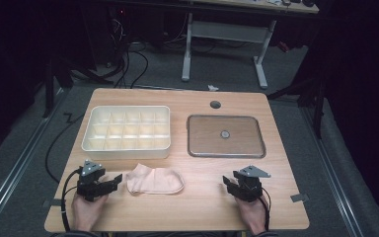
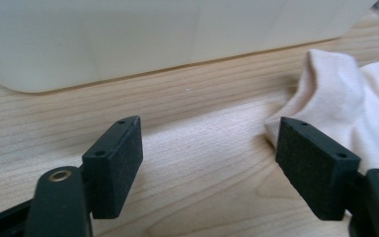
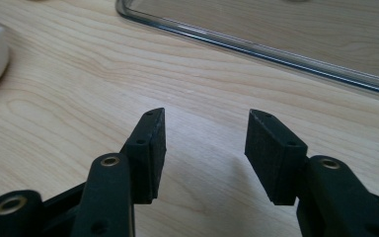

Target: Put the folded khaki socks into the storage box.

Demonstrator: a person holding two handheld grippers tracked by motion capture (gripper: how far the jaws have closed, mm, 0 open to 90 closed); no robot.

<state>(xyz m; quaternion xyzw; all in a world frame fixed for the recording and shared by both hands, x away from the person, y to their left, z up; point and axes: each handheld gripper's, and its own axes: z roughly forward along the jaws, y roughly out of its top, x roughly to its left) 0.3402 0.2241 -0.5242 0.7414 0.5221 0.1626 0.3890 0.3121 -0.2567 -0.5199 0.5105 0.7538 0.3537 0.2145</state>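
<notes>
The left gripper (image 1: 114,180) rests low on the wooden table (image 1: 197,207) with its jaws spread and nothing between them; in the left gripper view one pad (image 2: 316,168) sits just beside the edge of the sock (image 2: 355,98), without pressing on it. The right gripper (image 1: 229,183) lies well to the right of the sock, its jaws also apart over bare wood.

The sock (image 1: 155,180) lies flat near the front of the table, between the two grippers — pale pink, soft knit, loosely folded, with a rounded toe at its right end. It looks light and limp, so it will likely sag and drape when lifted; nothing about it seems fragile or slippery. The bunched edge nearest the left gripper appears the best place to pinch, since it stands up a little from the wood.

Just behind the sock stands a cream plastic organiser box (image 1: 127,129) — rigid, smooth, divided into a grid of small cells. To the right of that box lies a flat clear lid (image 1: 226,136) with a rounded rim.
</notes>
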